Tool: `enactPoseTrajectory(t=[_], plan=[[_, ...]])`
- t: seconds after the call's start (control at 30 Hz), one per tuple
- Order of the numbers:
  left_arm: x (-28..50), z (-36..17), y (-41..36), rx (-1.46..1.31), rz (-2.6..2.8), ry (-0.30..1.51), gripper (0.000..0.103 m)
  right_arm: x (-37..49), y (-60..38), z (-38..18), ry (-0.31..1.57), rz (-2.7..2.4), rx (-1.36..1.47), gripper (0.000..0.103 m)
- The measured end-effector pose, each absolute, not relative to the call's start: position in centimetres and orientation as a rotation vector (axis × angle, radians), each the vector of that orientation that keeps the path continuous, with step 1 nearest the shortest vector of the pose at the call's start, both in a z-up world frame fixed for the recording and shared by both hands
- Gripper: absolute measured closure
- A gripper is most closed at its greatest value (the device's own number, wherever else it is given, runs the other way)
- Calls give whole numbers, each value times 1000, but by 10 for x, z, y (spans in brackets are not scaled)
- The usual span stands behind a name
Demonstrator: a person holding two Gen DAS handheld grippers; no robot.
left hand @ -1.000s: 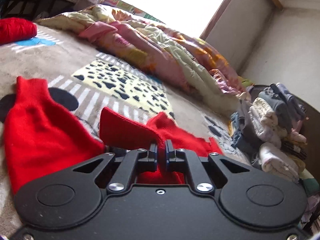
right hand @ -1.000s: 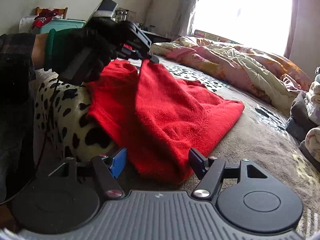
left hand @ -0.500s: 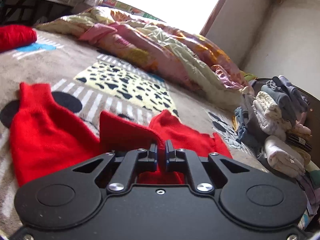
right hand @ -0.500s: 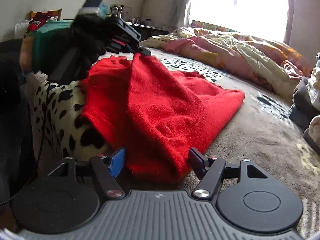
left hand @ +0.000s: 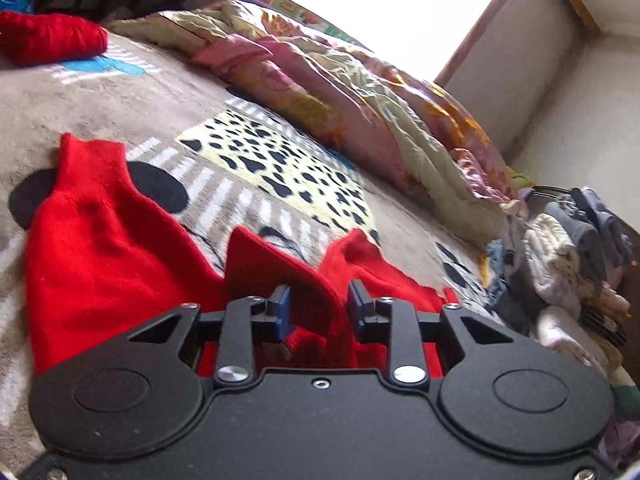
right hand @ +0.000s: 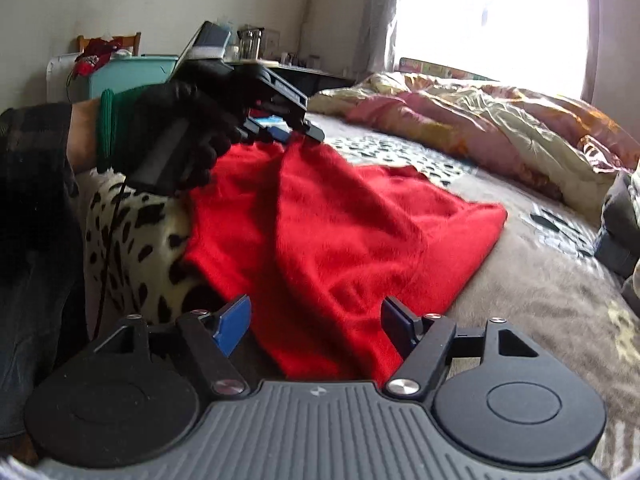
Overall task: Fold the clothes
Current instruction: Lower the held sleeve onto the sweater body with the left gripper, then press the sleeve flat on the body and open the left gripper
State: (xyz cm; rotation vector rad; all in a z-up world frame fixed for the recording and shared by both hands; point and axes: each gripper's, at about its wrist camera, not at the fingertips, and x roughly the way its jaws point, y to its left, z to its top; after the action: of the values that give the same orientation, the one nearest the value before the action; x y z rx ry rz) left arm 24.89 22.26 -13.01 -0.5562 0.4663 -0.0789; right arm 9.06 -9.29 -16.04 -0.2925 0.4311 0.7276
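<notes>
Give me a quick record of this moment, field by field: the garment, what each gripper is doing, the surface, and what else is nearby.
garment: red sweater, partly lifted off the bed
left gripper: jaws opening, a sweater fold between them
right gripper: jaws opening, wide apart at the sweater's near edge, not gripping
surface: spotted blanket
nearby: crumpled quilt; pile of clothes
</notes>
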Motion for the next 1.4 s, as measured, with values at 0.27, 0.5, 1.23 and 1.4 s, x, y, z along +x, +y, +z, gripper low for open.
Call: enactPoseTrajectory(t=[0.27,0.5,1.23,1.4], plan=[[253,-111,197,-430,-38,404,98,105,-94,-172,451,782,-233,25],[267,-63,126,-216,-64,355,99,116,-111,-174,493,840,-92,25],[363,-99,-16,6,-87,573,99,107,-110,-164,477,936,-138,26],[359,-110,-32,74,-112,544,99,101,-103,-163,477,932,-180,25]])
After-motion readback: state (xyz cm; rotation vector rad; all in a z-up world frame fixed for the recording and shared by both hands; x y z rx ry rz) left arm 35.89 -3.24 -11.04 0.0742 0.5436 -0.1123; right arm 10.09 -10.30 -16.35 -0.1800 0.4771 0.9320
